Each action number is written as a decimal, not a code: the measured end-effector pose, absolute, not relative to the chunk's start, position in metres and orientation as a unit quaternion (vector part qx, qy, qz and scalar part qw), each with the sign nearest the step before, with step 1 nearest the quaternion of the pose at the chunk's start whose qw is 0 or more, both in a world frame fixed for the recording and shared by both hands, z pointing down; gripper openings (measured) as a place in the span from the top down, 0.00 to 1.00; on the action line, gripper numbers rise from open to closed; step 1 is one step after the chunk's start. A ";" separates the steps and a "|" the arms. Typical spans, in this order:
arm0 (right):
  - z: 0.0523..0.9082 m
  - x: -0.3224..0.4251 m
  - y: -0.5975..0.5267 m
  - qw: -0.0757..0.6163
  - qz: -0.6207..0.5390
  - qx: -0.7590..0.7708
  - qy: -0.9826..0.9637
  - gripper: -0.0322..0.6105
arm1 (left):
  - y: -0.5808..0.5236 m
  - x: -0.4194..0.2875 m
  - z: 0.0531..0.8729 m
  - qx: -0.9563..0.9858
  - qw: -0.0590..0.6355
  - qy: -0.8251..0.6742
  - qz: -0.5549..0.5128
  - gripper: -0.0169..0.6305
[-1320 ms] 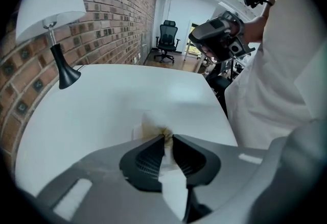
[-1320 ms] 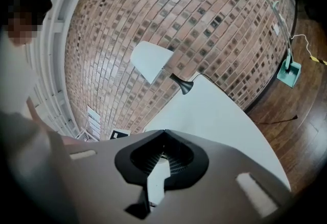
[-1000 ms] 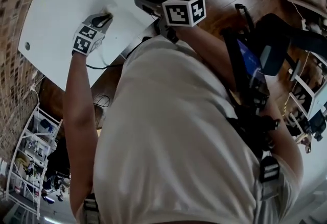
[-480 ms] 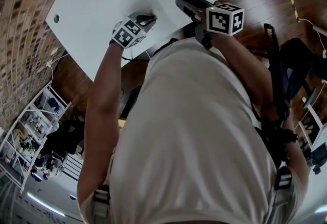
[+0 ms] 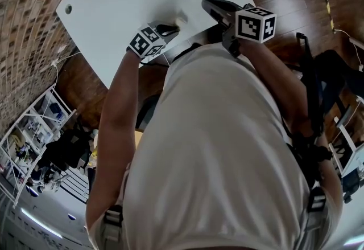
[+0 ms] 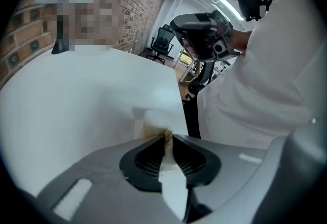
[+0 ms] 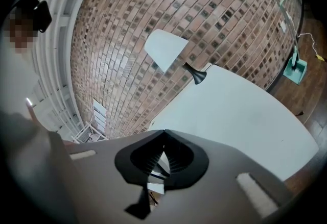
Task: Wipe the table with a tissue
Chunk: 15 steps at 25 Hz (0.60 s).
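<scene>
1. The left gripper jaws are clamped on the tissue, which spreads on the counter just ahead of them. A hard drag could tear it or pull it out.
2. The right gripper jaws are together and empty, so they give no help.

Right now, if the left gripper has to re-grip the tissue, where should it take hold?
Probably the bunched middle of the tissue, where the left gripper pinches it, coming steeply from above on the person's side. The stained front lies flat on the table, offering no edge; the gathered fold stands up between the jaws.
</scene>
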State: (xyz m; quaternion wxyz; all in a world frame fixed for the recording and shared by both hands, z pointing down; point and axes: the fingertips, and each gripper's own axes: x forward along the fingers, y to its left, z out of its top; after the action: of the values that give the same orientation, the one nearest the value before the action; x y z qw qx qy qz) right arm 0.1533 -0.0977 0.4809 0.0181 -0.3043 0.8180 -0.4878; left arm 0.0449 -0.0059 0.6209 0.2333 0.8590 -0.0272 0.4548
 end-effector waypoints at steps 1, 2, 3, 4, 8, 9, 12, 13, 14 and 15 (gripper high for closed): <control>0.481 0.152 -0.095 0.017 -0.487 -0.303 0.819 0.94 | 0.000 0.046 0.621 0.859 0.236 -0.026 0.454 0.88; 0.480 0.150 -0.092 0.016 -0.488 -0.302 0.819 0.94 | 0.007 0.046 0.621 0.859 0.235 -0.021 0.455 0.88; 0.480 0.148 -0.090 0.016 -0.488 -0.300 0.819 0.94 | 0.014 0.047 0.621 0.859 0.232 -0.016 0.457 0.88; 0.481 0.146 -0.088 0.015 -0.489 -0.299 0.819 0.94 | 0.020 0.048 0.621 0.859 0.229 -0.013 0.457 0.88; 0.481 0.140 -0.080 0.010 -0.491 -0.294 0.820 0.94 | 0.037 0.048 0.623 0.863 0.226 -0.018 0.452 0.88; 0.481 0.138 -0.078 0.008 -0.490 -0.293 0.821 0.94 | 0.040 0.047 0.623 0.863 0.226 -0.020 0.451 0.88; 0.480 0.135 -0.072 0.004 -0.487 -0.295 0.822 0.94 | 0.056 0.037 0.623 0.861 0.227 -0.017 0.454 0.88; 0.480 0.135 -0.069 0.004 -0.487 -0.297 0.822 0.94 | 0.063 0.032 0.623 0.860 0.230 -0.016 0.456 0.88; 0.479 0.135 -0.067 0.003 -0.485 -0.297 0.822 0.94 | 0.069 0.026 0.623 0.858 0.235 -0.018 0.456 0.88; 0.478 0.134 -0.066 0.001 -0.483 -0.297 0.824 0.94 | 0.076 0.019 0.623 0.857 0.241 -0.023 0.455 0.88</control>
State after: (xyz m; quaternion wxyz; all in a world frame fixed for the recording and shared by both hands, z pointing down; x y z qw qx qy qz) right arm 0.1345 -0.0661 0.4777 0.0015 -0.2965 0.8238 -0.4831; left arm 0.0191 0.0756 0.6226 0.2414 0.8569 -0.0231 0.4549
